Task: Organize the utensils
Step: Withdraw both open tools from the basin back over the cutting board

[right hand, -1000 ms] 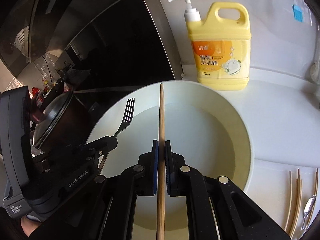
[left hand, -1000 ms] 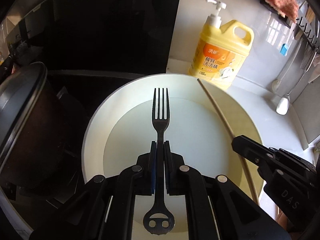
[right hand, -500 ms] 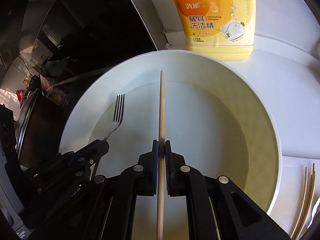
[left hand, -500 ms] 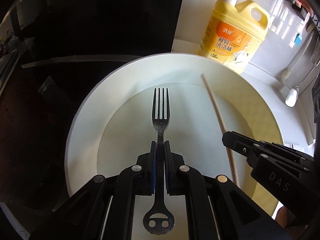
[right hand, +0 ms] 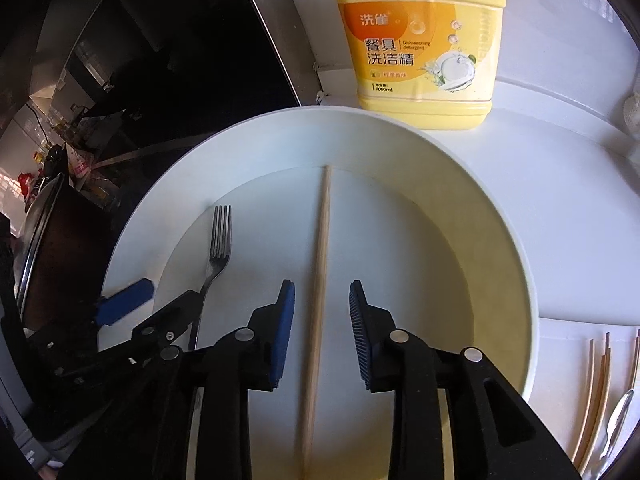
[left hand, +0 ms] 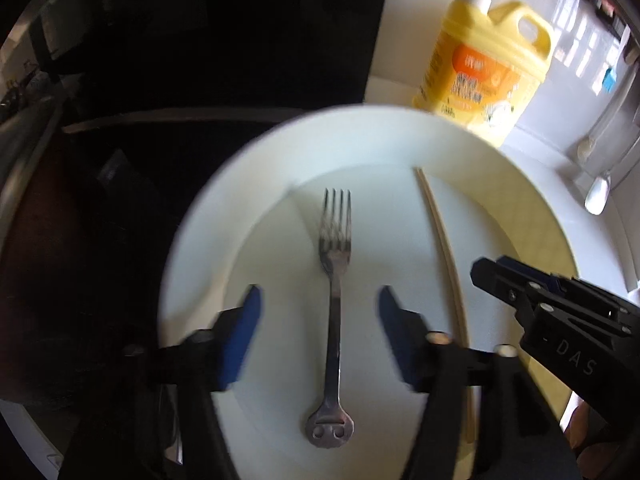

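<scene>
1. The left gripper (left hand: 318,300) has its jaws spread wide, its blue pads (left hand: 240,336) on either side of the fork (left hand: 334,312) and apart from it.
2. The fork lies flat on the white plate (left hand: 360,140), tines toward the far rim, its handle end with 2 holes and a slot nearest the camera.
3. The right gripper (right hand: 322,292) also has its jaws spread, with the wooden chopstick (right hand: 320,264) lying between them on the plate (right hand: 420,200), touching neither pad.
4. Fork and chopstick lie roughly parallel on the plate's flat centre, near each other but apart.
5. In the left wrist view the right gripper (left hand: 486,272) shows just beside the chopstick (left hand: 440,240); in the right wrist view the left gripper (right hand: 160,304) covers part of the fork's (right hand: 220,240) handle.
6. A yellow dish detergent bottle (right hand: 416,40) with a pump stands just beyond the plate's far rim, on the white countertop (right hand: 560,220).
7. Left of the plate a dark pot with a lid (right hand: 44,240) sits close to the rim, and dark surfaces fill that side.
8. To the right of the plate more chopsticks (right hand: 596,392) and a metal spoon (right hand: 616,420) lie on the countertop.
9. A white ladle (left hand: 598,196) hangs at the far right wall.
10. Bare plate shows to the right of the chopstick.
</scene>
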